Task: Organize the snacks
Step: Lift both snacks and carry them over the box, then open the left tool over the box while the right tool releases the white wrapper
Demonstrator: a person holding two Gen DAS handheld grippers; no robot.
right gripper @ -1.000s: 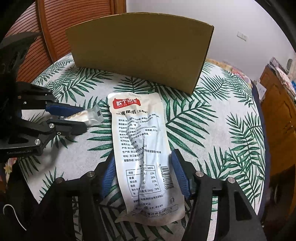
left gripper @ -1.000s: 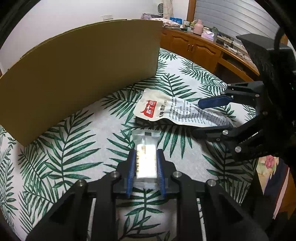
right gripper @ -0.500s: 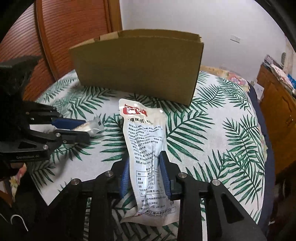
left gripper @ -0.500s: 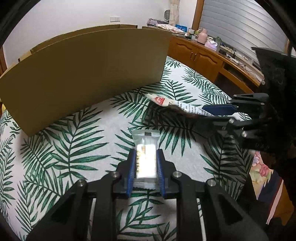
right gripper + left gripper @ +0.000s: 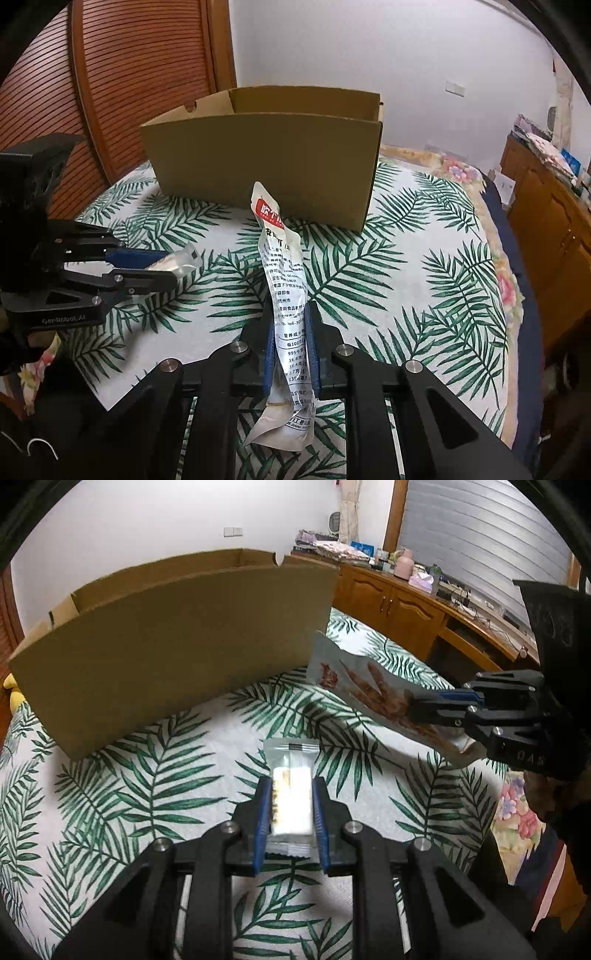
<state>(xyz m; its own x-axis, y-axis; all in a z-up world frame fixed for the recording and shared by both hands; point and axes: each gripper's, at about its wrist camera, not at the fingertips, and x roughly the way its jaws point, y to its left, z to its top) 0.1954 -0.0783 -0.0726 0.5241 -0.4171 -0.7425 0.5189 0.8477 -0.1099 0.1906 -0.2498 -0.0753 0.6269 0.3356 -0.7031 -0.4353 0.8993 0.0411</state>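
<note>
Now that the right gripper (image 5: 291, 347) has clamped its blue pads onto the long white pouch (image 5: 282, 280), we see the change from a second ago: the pouch, then lying flat on the leaf-print cloth (image 5: 406, 280) between wide jaws, is squeezed narrow and off the table, its red-labelled end tipping toward twelve o'clock. Our left gripper (image 5: 291, 808) stays closed on the small clear-wrapped snack (image 5: 291, 786), also raised. The open cardboard box (image 5: 266, 170) sits at twelve o'clock from both grippers, near but not touching. With both snacks in hand, we judge the carry to the box comes next.
</note>
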